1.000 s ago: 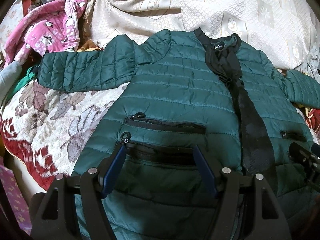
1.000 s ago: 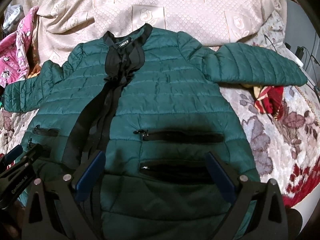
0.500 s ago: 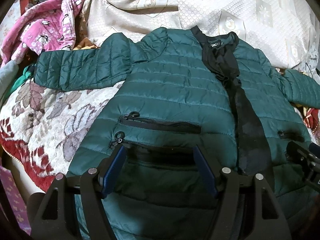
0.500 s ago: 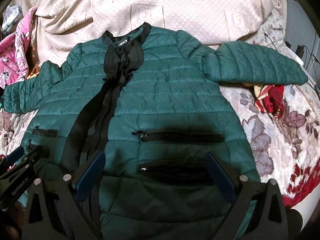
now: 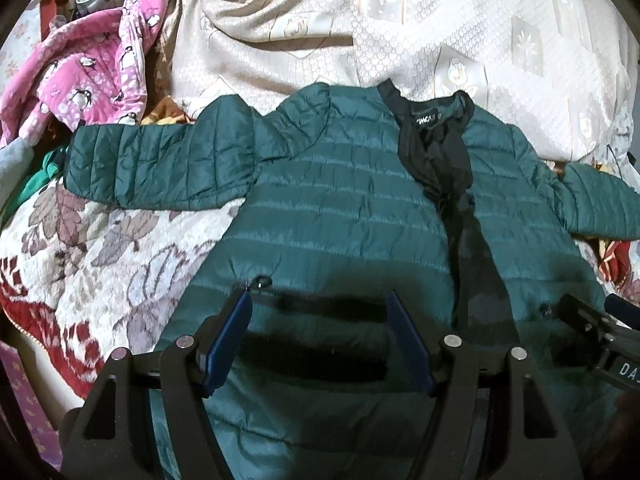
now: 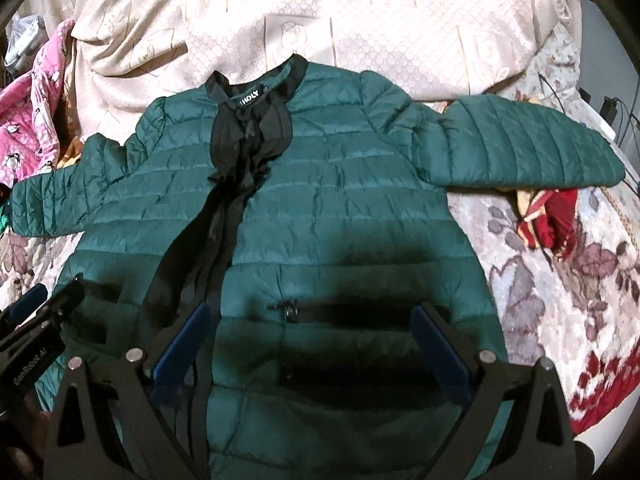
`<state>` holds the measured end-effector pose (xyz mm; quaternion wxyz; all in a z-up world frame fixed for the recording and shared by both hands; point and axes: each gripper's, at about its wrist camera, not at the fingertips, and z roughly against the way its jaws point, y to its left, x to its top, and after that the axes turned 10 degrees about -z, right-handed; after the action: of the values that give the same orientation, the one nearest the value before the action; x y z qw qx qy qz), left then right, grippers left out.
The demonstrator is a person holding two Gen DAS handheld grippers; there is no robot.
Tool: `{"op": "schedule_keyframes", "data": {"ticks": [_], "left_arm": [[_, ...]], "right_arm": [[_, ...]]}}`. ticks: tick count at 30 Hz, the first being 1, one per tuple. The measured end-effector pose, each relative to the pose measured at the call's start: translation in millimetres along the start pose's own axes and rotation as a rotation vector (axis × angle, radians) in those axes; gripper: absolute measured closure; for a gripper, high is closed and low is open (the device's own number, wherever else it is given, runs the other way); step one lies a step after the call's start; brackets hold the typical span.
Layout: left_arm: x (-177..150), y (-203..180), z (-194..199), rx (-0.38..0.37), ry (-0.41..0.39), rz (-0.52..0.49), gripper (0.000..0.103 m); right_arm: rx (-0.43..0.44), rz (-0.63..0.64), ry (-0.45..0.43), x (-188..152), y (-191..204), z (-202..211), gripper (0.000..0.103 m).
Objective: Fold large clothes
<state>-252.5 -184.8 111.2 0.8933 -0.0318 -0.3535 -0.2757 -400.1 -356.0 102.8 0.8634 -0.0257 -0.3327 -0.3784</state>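
A dark green quilted jacket (image 5: 340,216) lies face up and spread flat on the bed, collar far, hem near me; it also fills the right wrist view (image 6: 344,216). A black placket (image 6: 236,176) runs down its middle. Its left sleeve (image 5: 152,160) and right sleeve (image 6: 520,152) stretch sideways. My left gripper (image 5: 318,316) is open and empty above the jacket's lower left pocket. My right gripper (image 6: 312,328) is open and empty above the lower right pocket (image 6: 340,312). Each gripper shows at the edge of the other's view.
A cream patterned bedspread (image 5: 400,28) lies bunched behind the collar. A pink penguin-print garment (image 5: 88,68) lies at the far left. The floral blanket (image 6: 560,280) has a red cloth (image 6: 548,220) under the right sleeve. Its near edges drop off at both sides.
Both grippers have pulled back and risen a little, so the jacket sits lower in both views. The jacket has not moved. Both grippers stay open.
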Motion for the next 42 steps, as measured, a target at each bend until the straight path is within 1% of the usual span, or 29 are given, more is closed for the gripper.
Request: {"op": "schedule_keyframes", "data": {"ticks": [9, 13, 17, 24, 30, 42], "left_arm": [[9.6, -8.5, -6.8, -0.033, 0.008, -0.023, 0.06], [12.3, -11.6, -9.0, -0.021, 0.008, -0.034, 0.06], [15.4, -10.7, -11.2, -0.03, -0.001, -0.036, 0.06], [21.4, -6.5, -19.4, -0.029, -0.004, -0.032, 0.06], [27.3, -0.5, -33.6, -0.04, 0.011, -0.005, 0.06], [33.2, 9.5, -59.9, -0.026, 0.041, 0.014, 0.06]], "right_arm": [[0.008, -0.01, -0.014, 17.3, 3.1, -4.8, 0.002], [0.003, -0.003, -0.017, 23.7, 5.3, -8.1, 0.002], [-0.011, 0.012, -0.022, 30.1, 10.3, -13.0, 0.002], [-0.02, 0.034, 0.002, 33.5, 17.5, -27.7, 0.002], [-0.024, 0.036, 0.023, 34.1, 20.5, -40.0, 0.002], [-0.029, 0.053, 0.047, 36.8, 25.9, -61.8, 0.002]]}}
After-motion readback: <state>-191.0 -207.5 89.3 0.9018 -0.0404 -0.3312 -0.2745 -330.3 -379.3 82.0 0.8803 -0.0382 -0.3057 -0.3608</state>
